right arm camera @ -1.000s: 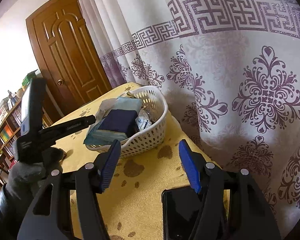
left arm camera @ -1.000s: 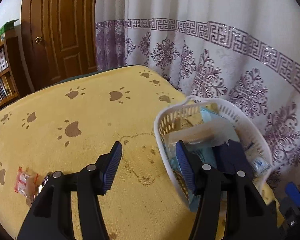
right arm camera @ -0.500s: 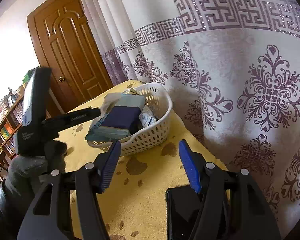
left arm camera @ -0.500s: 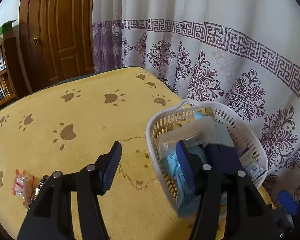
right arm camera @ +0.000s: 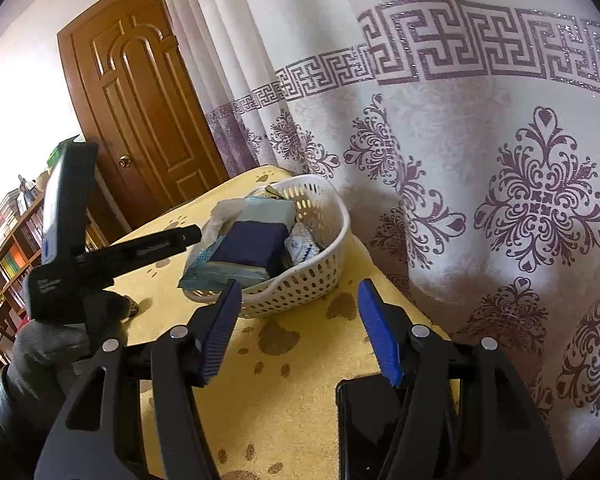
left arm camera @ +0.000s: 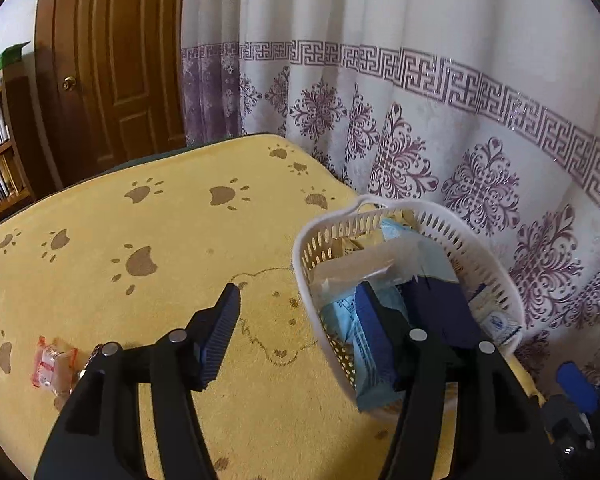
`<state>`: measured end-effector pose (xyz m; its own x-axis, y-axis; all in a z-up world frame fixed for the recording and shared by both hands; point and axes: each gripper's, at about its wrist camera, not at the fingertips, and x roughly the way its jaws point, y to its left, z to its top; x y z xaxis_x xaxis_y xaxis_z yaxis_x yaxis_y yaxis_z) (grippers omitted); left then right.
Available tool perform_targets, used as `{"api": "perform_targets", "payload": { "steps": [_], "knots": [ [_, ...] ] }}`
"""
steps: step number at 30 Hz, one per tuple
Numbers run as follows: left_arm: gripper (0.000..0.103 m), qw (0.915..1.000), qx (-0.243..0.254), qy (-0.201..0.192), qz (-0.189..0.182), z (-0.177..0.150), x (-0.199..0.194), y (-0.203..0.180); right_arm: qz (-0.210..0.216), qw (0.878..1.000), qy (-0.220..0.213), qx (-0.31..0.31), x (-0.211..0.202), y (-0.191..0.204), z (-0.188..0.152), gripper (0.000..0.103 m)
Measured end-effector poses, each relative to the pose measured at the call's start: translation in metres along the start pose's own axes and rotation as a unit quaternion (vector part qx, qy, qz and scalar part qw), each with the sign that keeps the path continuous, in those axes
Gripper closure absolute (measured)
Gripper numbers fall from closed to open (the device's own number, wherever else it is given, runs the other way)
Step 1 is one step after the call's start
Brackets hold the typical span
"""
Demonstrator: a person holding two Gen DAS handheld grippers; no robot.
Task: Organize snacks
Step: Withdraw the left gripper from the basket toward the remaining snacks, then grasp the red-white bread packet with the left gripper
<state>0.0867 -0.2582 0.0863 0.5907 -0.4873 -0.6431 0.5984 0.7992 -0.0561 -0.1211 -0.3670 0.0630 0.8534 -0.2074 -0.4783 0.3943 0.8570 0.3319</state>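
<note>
- A yellow paw-print cloth (left arm camera: pixel 148 264) is covering the table.
- A white basket (left arm camera: pixel 308 248) is sitting at 3 o'clock in the left view, holding snack packets (right arm camera: pixel 256 244).
- The left gripper (left arm camera: pixel 296 320) is hovering with jaws opening, nothing between them.
- The right gripper (right arm camera: pixel 300 320) is hanging apart, gripping nothing.
- A small red-edged snack (left arm camera: pixel 52 364) is lying at 8 o'clock, well apart from the basket.

No print is legible (faint marks on the light-blue packet (left arm camera: pixel 350 322) stay unreadable).
</note>
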Motion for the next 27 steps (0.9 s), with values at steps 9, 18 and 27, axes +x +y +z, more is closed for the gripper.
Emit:
{"api": "perform_targets", "payload": {
  "steps": [9,18,27],
  "knots": [
    [0.043,0.9998,-0.015,-0.013,-0.006,-0.012,-0.026,0.015,0.008,1.000,0.003,-0.012,-0.004,0.012,-0.001,0.041],
    [0.043,0.9974,-0.063,-0.019,0.031,-0.025,-0.046,0.070,0.024,0.999,0.011,-0.028,-0.004,0.030,-0.006,0.041],
    [0.028,0.9921,-0.101,-0.009,0.073,-0.049,-0.057,0.129,0.037,0.998,0.031,-0.045,0.001,0.045,-0.015,0.041]
  ]
}}
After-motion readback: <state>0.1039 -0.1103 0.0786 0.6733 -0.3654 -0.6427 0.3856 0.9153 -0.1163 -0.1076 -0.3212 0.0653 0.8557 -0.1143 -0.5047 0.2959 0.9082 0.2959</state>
